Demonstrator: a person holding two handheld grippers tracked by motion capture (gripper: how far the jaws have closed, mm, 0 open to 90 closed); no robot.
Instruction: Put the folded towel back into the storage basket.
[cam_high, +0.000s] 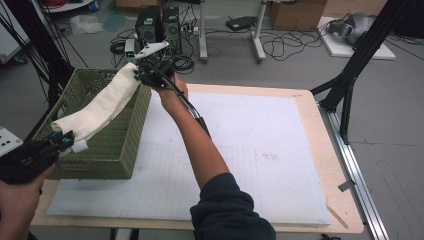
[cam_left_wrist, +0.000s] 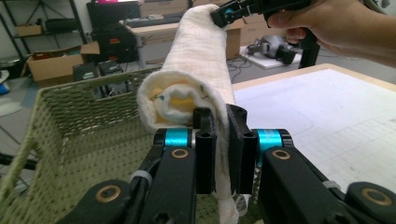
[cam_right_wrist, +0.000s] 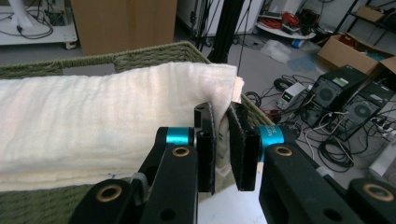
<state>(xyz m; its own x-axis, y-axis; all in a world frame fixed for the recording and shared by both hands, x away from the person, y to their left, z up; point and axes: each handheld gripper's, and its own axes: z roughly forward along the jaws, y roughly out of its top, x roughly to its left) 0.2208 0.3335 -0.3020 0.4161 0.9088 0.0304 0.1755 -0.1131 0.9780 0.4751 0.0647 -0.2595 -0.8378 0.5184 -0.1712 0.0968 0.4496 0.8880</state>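
Note:
A cream folded towel (cam_high: 102, 106) hangs stretched above the green woven basket (cam_high: 116, 150) at the table's left. My left gripper (cam_high: 67, 141) is shut on the towel's near end, low at the left edge. In the left gripper view the cloth (cam_left_wrist: 196, 70) runs up from between the jaws of the left gripper (cam_left_wrist: 222, 140) to the other gripper. My right gripper (cam_high: 141, 75) is shut on the far end, above the basket's far right corner. The right gripper view has the towel (cam_right_wrist: 102, 121) spreading left from the pinched corner in the right gripper (cam_right_wrist: 223, 144), over the basket (cam_right_wrist: 154, 53).
A white gridded mat (cam_high: 240, 150) covers the wooden table (cam_high: 325, 150) right of the basket. Black frame legs (cam_high: 350, 75) stand at the table's right. Computer towers (cam_high: 157, 22), cables and cardboard boxes (cam_high: 295, 14) lie on the floor beyond.

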